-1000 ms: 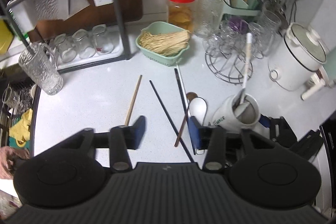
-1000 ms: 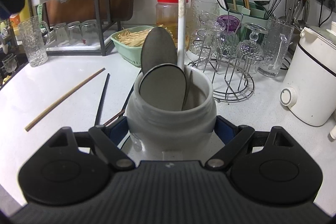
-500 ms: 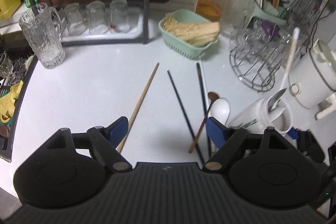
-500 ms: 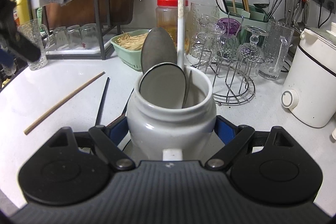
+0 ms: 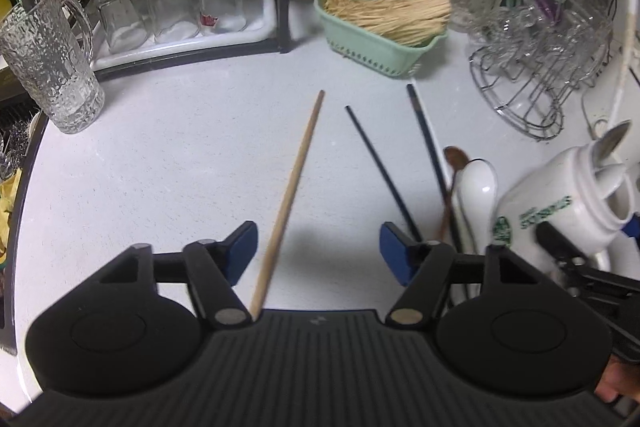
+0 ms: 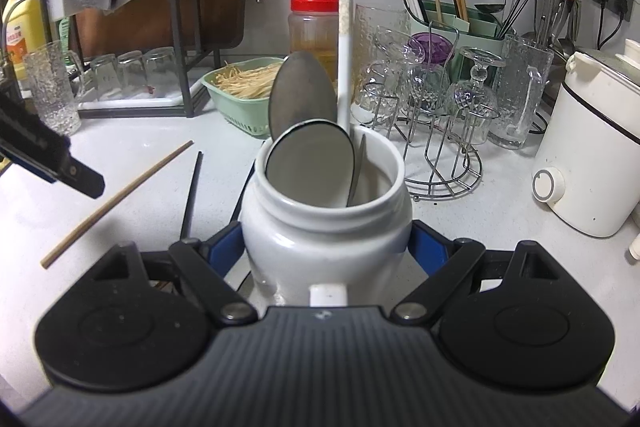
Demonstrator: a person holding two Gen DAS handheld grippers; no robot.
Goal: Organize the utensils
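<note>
White counter (image 5: pixel 168 163) fills my view, and on it I see my right gripper (image 6: pixel 326 247) clamped around the white jar (image 6: pixel 326 227), which holds spoons and a long white handle. Left of the jar, my left gripper (image 5: pixel 318 253) hangs wide open and empty over the wooden chopstick (image 5: pixel 294 183). Between that chopstick and the jar lie two black chopsticks (image 5: pixel 378 163), a white spoon (image 5: pixel 478 183) and a small brown spoon (image 5: pixel 454 163).

Utensil count
One wooden chopstick (image 5: pixel 295 179), two black chopsticks (image 5: pixel 380 167), one white spoon (image 5: pixel 478 187), one jar (image 6: pixel 326 227), three tumblers (image 5: pixel 172 7).
</note>
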